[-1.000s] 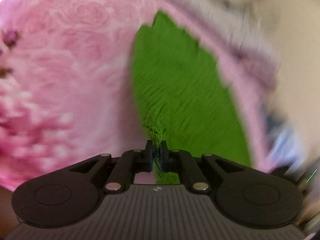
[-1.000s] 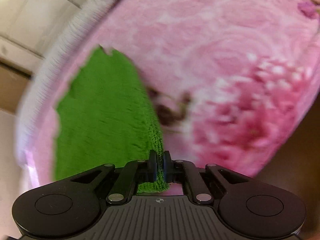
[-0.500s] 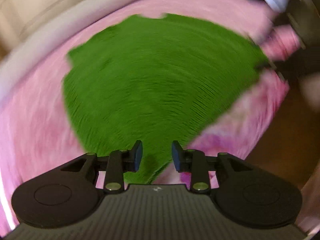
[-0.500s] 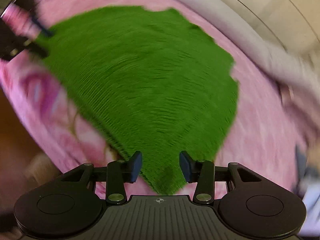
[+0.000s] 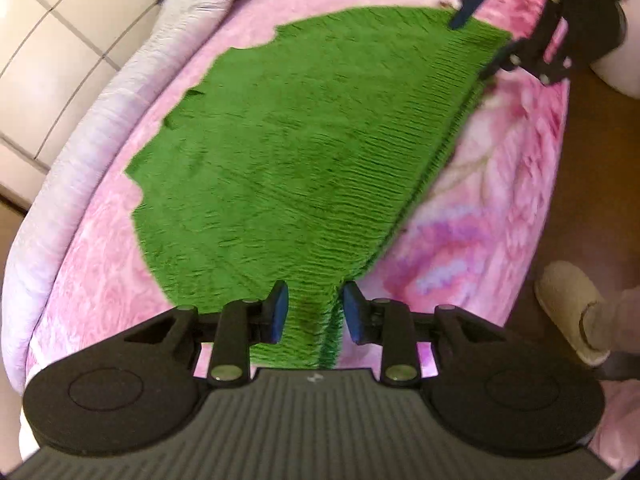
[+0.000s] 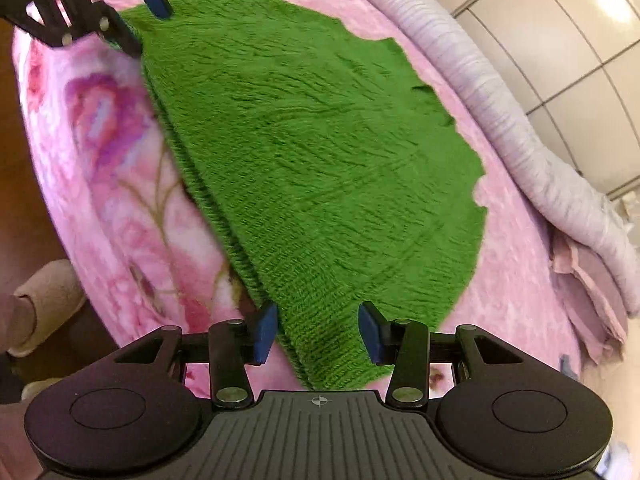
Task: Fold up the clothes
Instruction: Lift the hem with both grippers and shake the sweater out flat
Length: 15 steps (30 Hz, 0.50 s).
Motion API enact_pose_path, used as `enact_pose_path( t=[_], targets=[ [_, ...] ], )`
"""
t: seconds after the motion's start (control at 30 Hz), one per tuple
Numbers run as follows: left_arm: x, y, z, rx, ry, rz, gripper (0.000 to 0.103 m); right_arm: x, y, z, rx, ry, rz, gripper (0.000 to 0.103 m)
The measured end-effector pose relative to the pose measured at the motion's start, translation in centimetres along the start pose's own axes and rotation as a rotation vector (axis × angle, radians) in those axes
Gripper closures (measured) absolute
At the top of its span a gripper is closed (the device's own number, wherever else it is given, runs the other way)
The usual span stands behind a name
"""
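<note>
- A green knitted garment (image 5: pixel 304 152) lay spread flat on a pink floral blanket (image 5: pixel 492 184). In the left wrist view it filled the middle of the frame and narrowed toward 6 o'clock.
- The left gripper (image 5: pixel 311 312) sat at 6 o'clock in its own view. Its jaws had just been opening, and they stood partly apart with a corner of the garment between the blue pads (image 5: pixel 278 312). The pads did not press on the knit, so nothing was gripped.
- The right gripper (image 6: pixel 318 334) sat at 6 o'clock in its own view. Its jaws had also just been opening and stood somewhat wider, straddling another corner of the garment with a gap on each side.
- In the left wrist view the right gripper (image 5: pixel 480 36) appeared at 1 o'clock, at the garment's far corner. In the right wrist view the left gripper (image 6: pixel 136 20) appeared at 11 o'clock, at the opposite corner.
- The garment's folded, layered edge (image 6: pixel 208 200) ran from 11 o'clock down to 6 o'clock in the right wrist view, with ribbed rows stacked along it.
- A pale grey rolled bolster (image 6: pixel 512 112) bordered the blanket from 12 to 3 o'clock in the right wrist view, with cream panelled wall (image 6: pixel 576 52) behind it.
- A beige slipper (image 5: pixel 572 312) stood on the brown floor at 4 o'clock in the left wrist view.
</note>
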State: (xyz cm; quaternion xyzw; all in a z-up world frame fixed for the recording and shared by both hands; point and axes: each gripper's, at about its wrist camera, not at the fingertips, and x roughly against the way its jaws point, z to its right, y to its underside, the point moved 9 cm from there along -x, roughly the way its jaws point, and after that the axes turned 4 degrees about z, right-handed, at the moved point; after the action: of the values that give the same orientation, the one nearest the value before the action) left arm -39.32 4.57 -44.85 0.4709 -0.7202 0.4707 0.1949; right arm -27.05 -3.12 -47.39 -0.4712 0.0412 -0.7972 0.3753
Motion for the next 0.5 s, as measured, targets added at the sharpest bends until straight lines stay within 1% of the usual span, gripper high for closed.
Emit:
enact_pose_path(
  t=[0.1, 0.13, 0.17, 0.3, 0.33, 0.37, 0.4, 0.47, 0.5],
  targets=[
    [0.2, 0.2, -1.0, 0.056, -0.013, -0.006, 0.076, 0.2, -0.1, 0.4, -0.008, 0.024, 0.007, 0.059],
    [-0.1, 0.5, -1.0, 0.049, -0.013, -0.022, 0.076, 0.2, 0.0, 0.4, 0.0, 0.037, 0.003, 0.059],
    [-0.5, 0.8, -1.0, 0.041, -0.012, -0.04, 0.076, 0.0, 0.0, 0.2, 0.028, 0.043, 0.003, 0.059],
    [-1.1, 0.8, -1.6, 0.061, -0.028, -0.033, 0.081, -0.8, -0.3, -0.8, 0.144, 0.068, 0.009, 0.059],
    [-1.2, 0.8, -1.8, 0.067, -0.032, -0.031, 0.082, -0.6, -0.1, -1.2, 0.171, 0.057, 0.006, 0.059],
    [-1.2, 0.7, -2.4, 0.112, -0.03, -0.029, 0.082, -0.6, 0.1, -1.5, 0.205, 0.05, -0.004, 0.059],
    [-1.2, 0.6, -3.0, 0.163, -0.028, -0.027, 0.082, -0.5, 0.2, -1.4, 0.212, 0.059, -0.008, 0.059],
    [-1.1, 0.6, -3.8, 0.219, -0.03, -0.024, 0.082, -0.1, 0.5, -1.2, 0.222, 0.081, -0.012, 0.059],
    [-1.1, 0.6, -3.8, 0.221, -0.028, -0.022, 0.083, 0.0, 0.5, -0.5, 0.188, 0.098, -0.01, 0.06]
  ],
)
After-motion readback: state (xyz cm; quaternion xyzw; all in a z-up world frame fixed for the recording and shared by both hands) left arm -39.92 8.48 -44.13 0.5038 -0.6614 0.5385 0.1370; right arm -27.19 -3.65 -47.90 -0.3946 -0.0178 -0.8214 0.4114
